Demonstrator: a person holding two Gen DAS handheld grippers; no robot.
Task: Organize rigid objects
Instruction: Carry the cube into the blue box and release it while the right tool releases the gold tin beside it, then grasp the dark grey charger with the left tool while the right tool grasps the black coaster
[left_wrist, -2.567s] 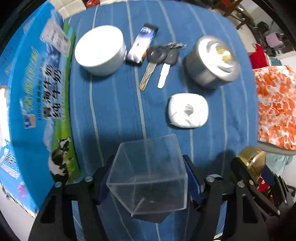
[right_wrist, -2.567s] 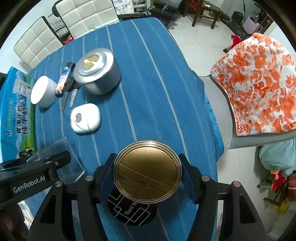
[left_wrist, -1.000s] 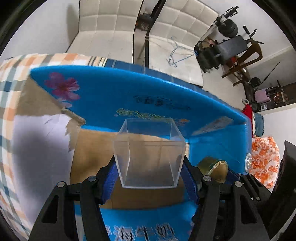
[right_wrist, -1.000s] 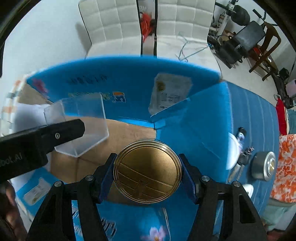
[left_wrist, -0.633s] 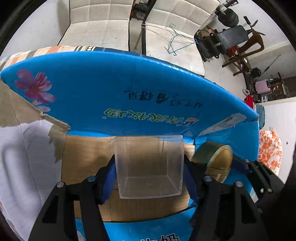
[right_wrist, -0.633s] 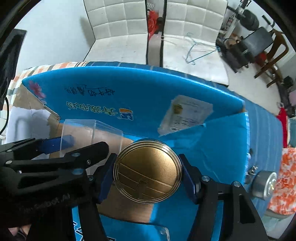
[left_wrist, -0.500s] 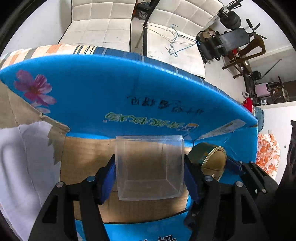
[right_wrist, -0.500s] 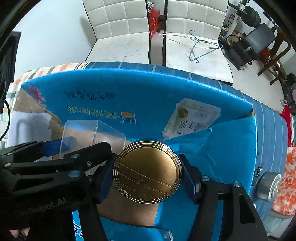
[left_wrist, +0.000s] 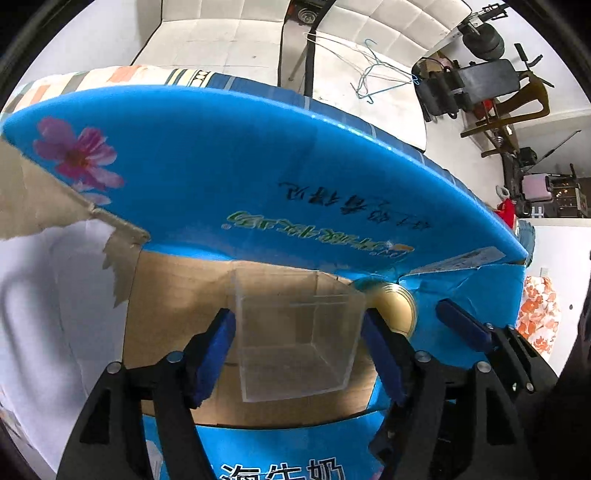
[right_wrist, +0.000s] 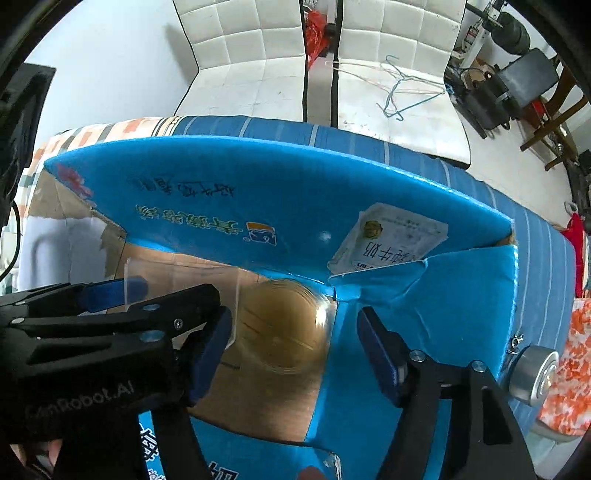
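Fingers of the right gripper (right_wrist: 293, 338) stand wide apart, nothing between the blue pads; the gold tin (right_wrist: 282, 326) sits blurred in the gap, clear of both pads, apparently dropping into the carton. Left gripper (left_wrist: 297, 347) fingers narrow, pads pressed on the two side walls of the clear plastic box (left_wrist: 295, 332), which is held upright with its open top facing away.

- Blue milk carton (left_wrist: 258, 177): flaps splayed open, brown cardboard floor visible below both grippers. Far flap stands up behind; right flap carries a white label (right_wrist: 389, 240).
- Clear box hangs over the left-centre of the opening; cannot tell whether its base touches the cardboard floor.
- Gold tin: just right of the clear box, near the carton's right-hand wall. In the left view it shows behind the box's right edge (left_wrist: 388, 306). Motion smear, so resting or falling is not certain.
- Silver round tin (right_wrist: 533, 373) is on the striped blue cloth outside the carton, far right. Other items not in view.

Step in hand, by my reading: both pieces being deposited in the carton, right one released, left one not yet.

Next move calls for: lower the clear box until it seats flat on the floor, keeping it off the tin beside it, then spread the left fingers and lift straight up. Right gripper should rise clear of the flap edge before heading to the silver tin.
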